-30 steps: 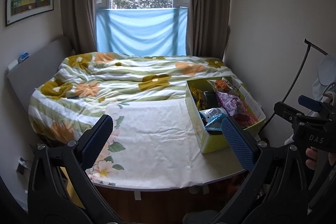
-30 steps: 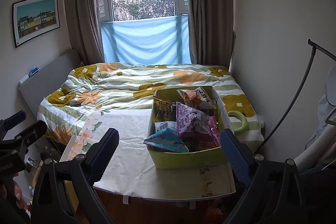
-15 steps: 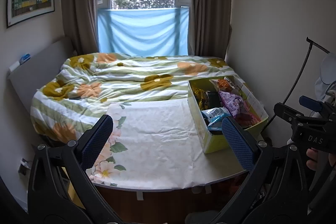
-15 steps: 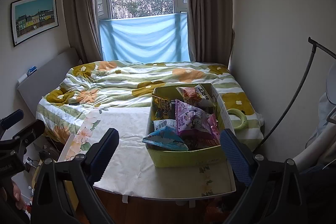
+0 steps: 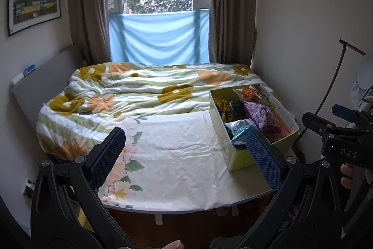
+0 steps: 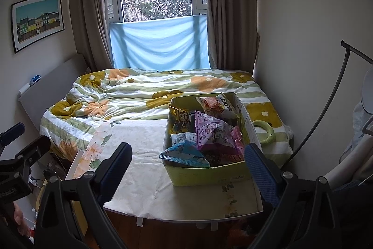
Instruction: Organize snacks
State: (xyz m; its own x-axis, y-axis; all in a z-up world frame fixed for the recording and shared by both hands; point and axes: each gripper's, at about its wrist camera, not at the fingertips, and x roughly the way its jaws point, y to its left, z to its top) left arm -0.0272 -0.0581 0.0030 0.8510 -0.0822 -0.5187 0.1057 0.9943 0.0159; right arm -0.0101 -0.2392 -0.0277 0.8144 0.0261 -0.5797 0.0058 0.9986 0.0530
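- Box [image 6: 209, 175]: yellow-green cardboard, open top, standing on the white flowered cloth [image 6: 144, 155] over a table [image 6: 244, 207], lower centre-right of the right wrist view; at the right of the left wrist view.
- Contents: snack bags piled loosely, some rising above the rim.
- Blue bag [image 6: 184, 154]: at the near left corner, its tip hanging over the box edge.
- Purple bag [image 6: 212, 134]: centre of the pile, crinkled, with printed figures.
- Gold bag [image 6: 180, 119]: upright against the left wall of the box.
- Orange-and-white bag [image 6: 216, 104]: at the far end, leaning.
- Green ring [image 6: 264, 131]: on the bed quilt [image 6: 139, 88] just right of the box.
- Left gripper [image 5: 185, 156]: fingers spread wide, nothing between them, lower frame.
- Right gripper [image 6: 187, 167]: fingers spread wide, empty, short of the box.
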